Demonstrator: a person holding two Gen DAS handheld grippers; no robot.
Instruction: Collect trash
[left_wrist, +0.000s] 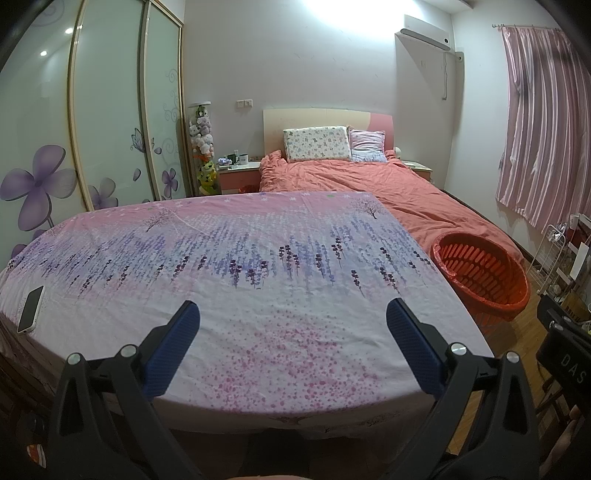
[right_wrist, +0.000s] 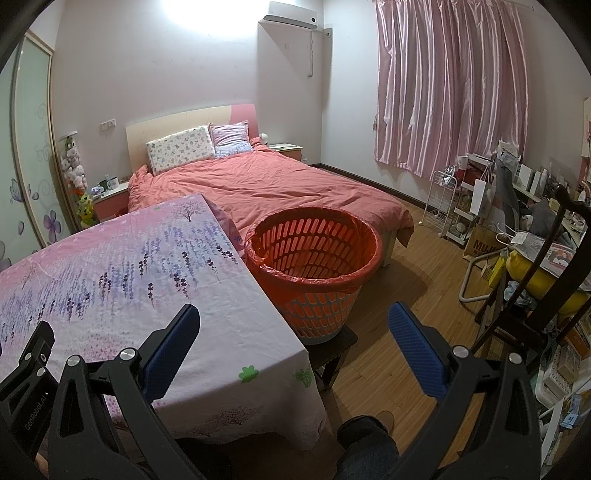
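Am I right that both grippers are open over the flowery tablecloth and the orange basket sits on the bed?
Not quite. The orange basket is not on the bed; it stands on a dark stool beside the table's corner, as the right wrist view shows. The rest holds: the left gripper and right gripper are both open by the flowery tablecloth.

A bright room seen through round, bendy lenses

A strong white glare burns on the wall (left_wrist: 332, 55) high above the bed (right_wrist: 258, 184), hiding the lamp. The wardrobe doors (left_wrist: 110, 110) beside the bed curve like a bow. Picture corners go black. The basket (right_wrist: 314, 266) casts a soft shadow on the floor.
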